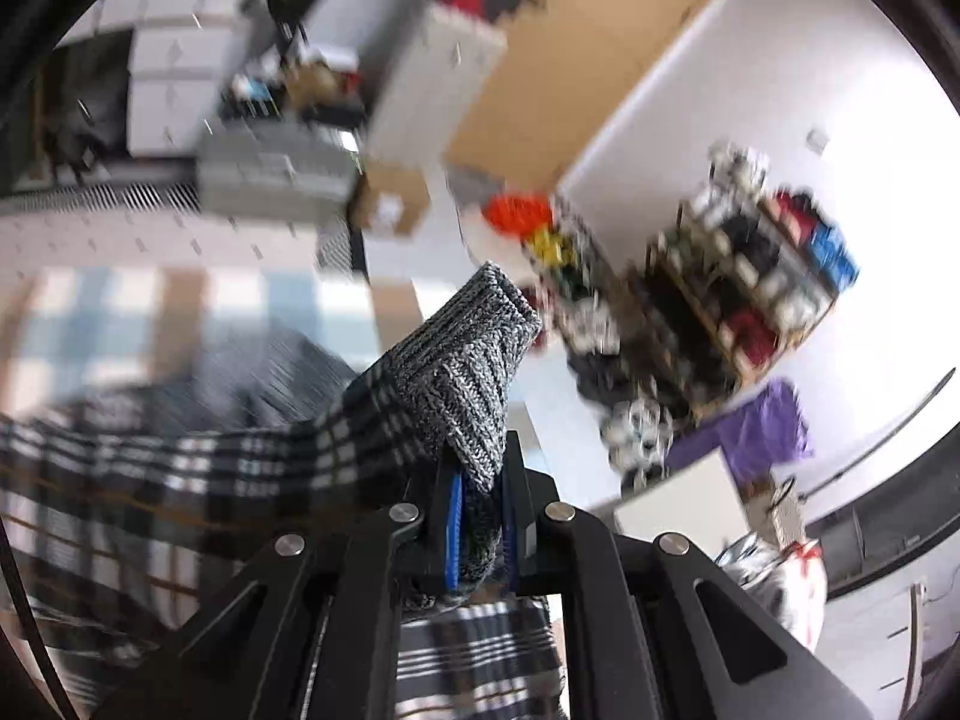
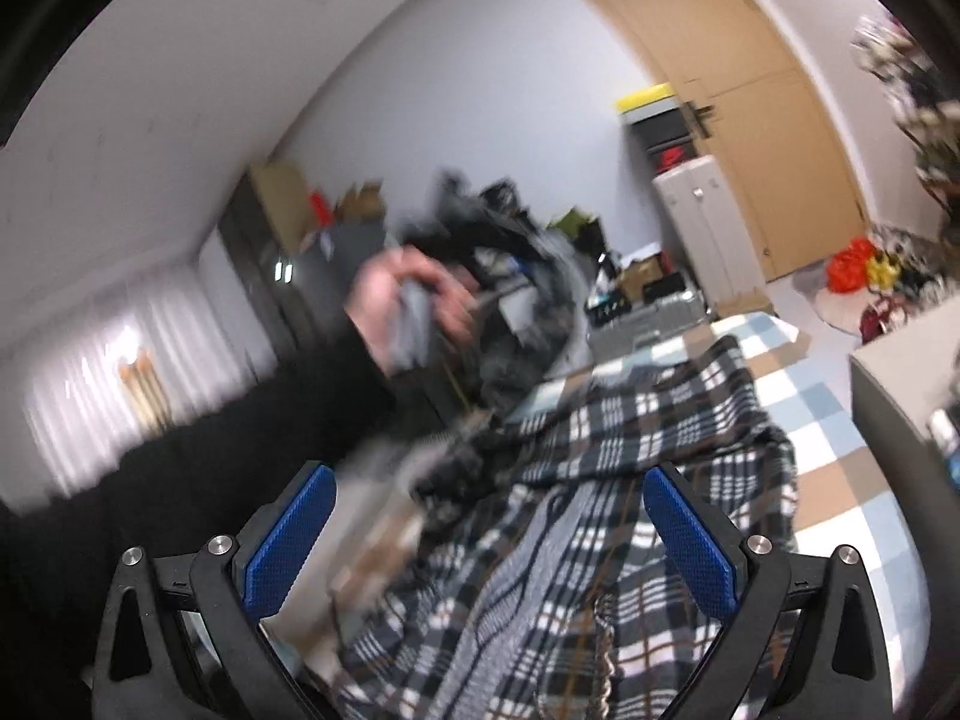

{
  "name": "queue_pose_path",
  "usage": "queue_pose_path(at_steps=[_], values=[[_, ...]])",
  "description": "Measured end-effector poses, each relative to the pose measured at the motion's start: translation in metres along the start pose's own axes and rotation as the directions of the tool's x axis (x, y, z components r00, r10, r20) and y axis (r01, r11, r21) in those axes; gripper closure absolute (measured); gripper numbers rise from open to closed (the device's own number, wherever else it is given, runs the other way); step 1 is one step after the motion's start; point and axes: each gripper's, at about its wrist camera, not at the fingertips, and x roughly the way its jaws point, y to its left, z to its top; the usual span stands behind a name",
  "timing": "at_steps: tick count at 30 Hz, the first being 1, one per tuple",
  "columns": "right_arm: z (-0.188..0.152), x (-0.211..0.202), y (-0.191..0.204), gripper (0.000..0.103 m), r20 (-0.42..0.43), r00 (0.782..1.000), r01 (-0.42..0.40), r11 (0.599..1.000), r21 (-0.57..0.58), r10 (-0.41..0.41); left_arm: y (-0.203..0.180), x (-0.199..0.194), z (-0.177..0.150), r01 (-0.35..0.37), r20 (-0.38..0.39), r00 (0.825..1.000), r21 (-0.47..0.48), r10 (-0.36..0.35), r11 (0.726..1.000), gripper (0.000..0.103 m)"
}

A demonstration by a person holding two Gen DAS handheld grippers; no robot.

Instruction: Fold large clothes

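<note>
A black, white and brown plaid garment [image 2: 606, 450] lies spread on a blue, white and tan checkered cloth [image 2: 840, 450]. My left gripper [image 1: 480, 516] is shut on its grey knit cuff [image 1: 462, 378], which sticks up past the fingers, with the plaid sleeve [image 1: 180, 468] trailing left. In the right wrist view the left hand and its gripper show raised and blurred above the garment. My right gripper [image 2: 486, 516] is open and empty just over the garment, its blue pads [image 2: 690, 540] wide apart.
A tan door [image 2: 750, 90], a white cabinet [image 2: 702, 228] and cluttered shelves [image 1: 750, 276] stand around the room. A red and yellow pile [image 2: 858, 264] lies on the floor. A grey box edge [image 2: 888, 390] sits at the right of the checkered cloth.
</note>
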Motion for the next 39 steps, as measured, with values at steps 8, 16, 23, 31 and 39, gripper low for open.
queue_pose_path(at_steps=[8,16,23,31,39], values=[[0.011,-0.013,-0.026,0.0,0.057,0.998,0.03,0.997,0.074,-0.034,-0.006,0.121,-0.038,0.028,-0.146,0.988,-0.078,-0.04,0.997,0.098],[0.007,-0.009,-0.019,0.0,0.029,0.999,0.028,0.998,0.052,-0.029,-0.027,0.081,-0.027,0.089,-0.188,0.977,-0.046,-0.096,0.995,0.037],[0.001,-0.004,-0.009,0.0,0.012,1.0,0.025,0.999,0.034,-0.025,0.04,-0.008,-0.022,-0.045,-0.072,0.996,0.025,0.047,0.999,0.034],[-0.009,0.004,0.011,0.0,0.004,0.998,0.069,0.993,-0.096,-0.069,0.159,-0.047,-0.054,-0.242,-0.091,0.968,-0.125,0.232,0.962,0.034],[-0.017,0.017,0.008,0.0,-0.017,0.986,0.161,0.977,-0.142,-0.165,0.182,-0.025,-0.081,-0.341,-0.114,0.935,-0.042,0.335,0.939,0.034]])
